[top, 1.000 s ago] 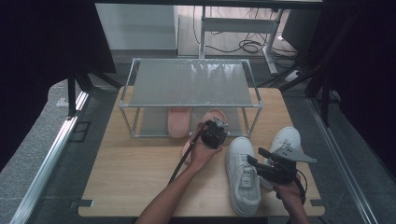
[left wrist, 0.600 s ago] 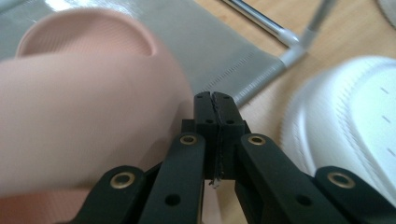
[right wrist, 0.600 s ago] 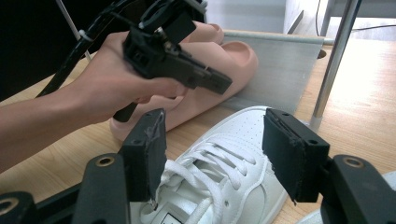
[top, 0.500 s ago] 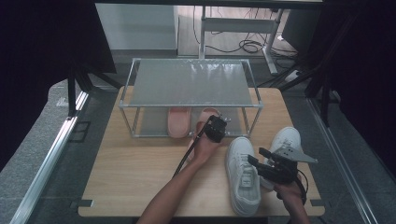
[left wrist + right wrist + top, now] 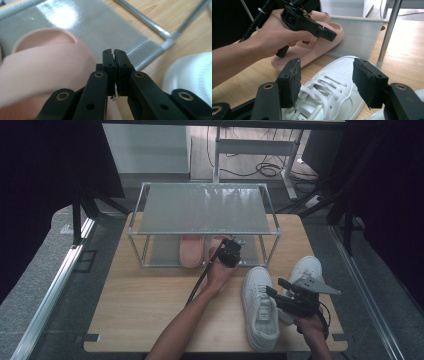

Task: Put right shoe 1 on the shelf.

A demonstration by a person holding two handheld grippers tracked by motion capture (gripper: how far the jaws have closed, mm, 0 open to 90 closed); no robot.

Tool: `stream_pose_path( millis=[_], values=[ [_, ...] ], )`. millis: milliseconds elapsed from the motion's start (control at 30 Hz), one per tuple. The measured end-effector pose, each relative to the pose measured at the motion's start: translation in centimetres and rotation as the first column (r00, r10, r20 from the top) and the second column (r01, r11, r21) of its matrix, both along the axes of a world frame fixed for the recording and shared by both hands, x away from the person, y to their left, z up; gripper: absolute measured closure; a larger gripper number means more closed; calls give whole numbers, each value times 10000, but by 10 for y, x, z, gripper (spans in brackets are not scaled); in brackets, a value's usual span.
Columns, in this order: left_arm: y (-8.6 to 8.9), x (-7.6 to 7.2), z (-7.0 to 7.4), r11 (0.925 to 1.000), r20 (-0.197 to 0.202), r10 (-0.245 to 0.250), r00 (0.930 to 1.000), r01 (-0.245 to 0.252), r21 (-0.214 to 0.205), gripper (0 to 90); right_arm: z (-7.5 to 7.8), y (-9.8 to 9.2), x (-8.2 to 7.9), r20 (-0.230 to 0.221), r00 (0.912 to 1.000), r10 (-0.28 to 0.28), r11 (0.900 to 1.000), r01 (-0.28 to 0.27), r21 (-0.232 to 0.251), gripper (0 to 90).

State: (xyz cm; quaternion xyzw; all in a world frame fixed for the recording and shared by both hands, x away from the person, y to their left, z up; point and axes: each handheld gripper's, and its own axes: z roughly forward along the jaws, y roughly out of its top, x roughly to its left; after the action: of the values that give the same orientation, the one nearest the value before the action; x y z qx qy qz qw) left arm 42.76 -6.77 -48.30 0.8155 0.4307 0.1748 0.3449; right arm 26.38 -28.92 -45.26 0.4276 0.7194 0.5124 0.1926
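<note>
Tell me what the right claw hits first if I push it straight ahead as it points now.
Most likely the white sneaker: its laces and tongue lie between the open right claw jaws, just ahead. The pink slipper and left claw sit beyond, though depth is hard to judge.

On the desk (image 5: 150, 315) I count two pink slippers (image 5: 191, 251) on the lower shelf of one metal rack (image 5: 202, 210) toward the far edge, two white sneakers (image 5: 260, 307) by the near right corner, and my two grippers (image 5: 231, 254).
</note>
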Motion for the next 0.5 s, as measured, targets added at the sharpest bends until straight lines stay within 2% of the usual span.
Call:
stream_pose_path(
  millis=[33,67,100,133,200,367,500],
  values=[
    [4,-1,3,9992,-96,-396,9992,397,86,878,0,0,0,0,10000,0,10000,0,0,401],
    [7,-3,4,9981,-195,-609,9980,608,-52,872,0,0,0,0,10000,3,10000,-3,-1,401],
    [10,-5,4,9969,-92,-782,9969,782,-38,871,0,0,0,-5,10000,15,10000,-15,-3,401],
    [14,-10,5,9968,-37,-802,9968,802,-12,875,0,1,0,-2,10000,32,10000,-32,-10,401],
    [21,-18,6,9954,-96,-910,9958,907,-321,874,0,1,0,-1,10000,46,10000,-46,-20,401],
    [37,-40,6,9910,-81,-1294,9916,1290,-368,875,-1,3,0,-22,10000,85,9999,-85,-81,401],
    [50,-62,6,9854,114,-1647,9863,1651,-413,877,0,6,-1,-8,9999,130,9999,-130,-107,401]
  ],
)
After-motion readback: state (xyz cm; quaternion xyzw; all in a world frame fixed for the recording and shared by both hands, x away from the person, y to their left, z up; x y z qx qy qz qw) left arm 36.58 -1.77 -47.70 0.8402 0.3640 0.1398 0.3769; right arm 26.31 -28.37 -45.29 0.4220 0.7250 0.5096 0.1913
